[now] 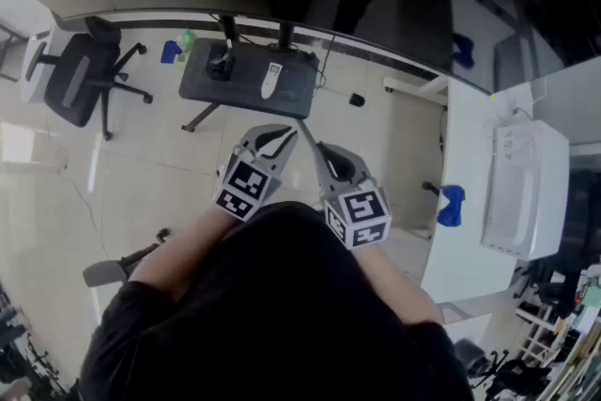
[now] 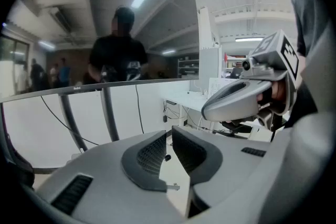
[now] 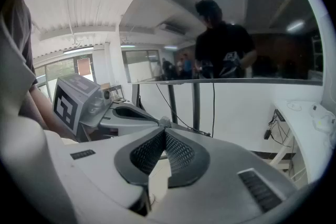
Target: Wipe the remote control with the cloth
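1. At twelve o'clock in the head view, well apart from both grippers, the white remote control (image 1: pixel 269 80) lies on a small dark table (image 1: pixel 202 87). A dark lump (image 1: pixel 223 63) at its nine o'clock is too small to name.
2. The left gripper (image 2: pixel 169 131) is held near the person's chest, its fingers almost pressed together with only a thin slit between them and nothing in it.
3. The right gripper (image 3: pixel 164 131) sits at the left one's three o'clock, fingers pressed together, empty.
4. An office chair (image 1: pixel 80 75) stands at ten o'clock.
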`<action>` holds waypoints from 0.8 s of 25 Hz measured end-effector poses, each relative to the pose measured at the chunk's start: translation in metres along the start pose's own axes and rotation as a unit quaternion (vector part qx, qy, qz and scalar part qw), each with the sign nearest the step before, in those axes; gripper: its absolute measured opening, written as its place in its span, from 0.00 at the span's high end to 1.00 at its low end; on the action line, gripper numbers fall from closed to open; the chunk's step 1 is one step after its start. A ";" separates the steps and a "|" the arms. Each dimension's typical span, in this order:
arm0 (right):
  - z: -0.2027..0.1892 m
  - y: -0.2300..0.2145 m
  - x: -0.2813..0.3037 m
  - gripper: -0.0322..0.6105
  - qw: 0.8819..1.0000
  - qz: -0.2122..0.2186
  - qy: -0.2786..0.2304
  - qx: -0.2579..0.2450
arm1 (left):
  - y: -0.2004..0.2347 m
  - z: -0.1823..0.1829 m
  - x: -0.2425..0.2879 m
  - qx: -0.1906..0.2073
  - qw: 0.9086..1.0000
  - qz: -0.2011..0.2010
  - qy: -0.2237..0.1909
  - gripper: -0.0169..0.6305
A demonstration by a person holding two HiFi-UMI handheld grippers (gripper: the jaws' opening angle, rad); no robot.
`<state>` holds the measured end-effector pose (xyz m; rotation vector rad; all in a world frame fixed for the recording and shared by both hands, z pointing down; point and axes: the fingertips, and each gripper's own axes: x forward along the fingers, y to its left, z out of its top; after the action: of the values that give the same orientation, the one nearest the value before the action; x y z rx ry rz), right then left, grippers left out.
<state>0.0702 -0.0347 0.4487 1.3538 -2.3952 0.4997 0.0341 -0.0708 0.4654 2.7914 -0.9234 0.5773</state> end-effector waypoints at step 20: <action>-0.076 -0.026 -0.053 0.94 0.992 -0.053 0.109 0.034 | 0.166 -0.157 0.121 -0.106 0.971 0.175 0.126 0.56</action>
<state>0.1281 0.0276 0.4949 1.3697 -2.1365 0.6681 -0.0250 -0.2299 0.6606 2.3143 -1.3390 0.8053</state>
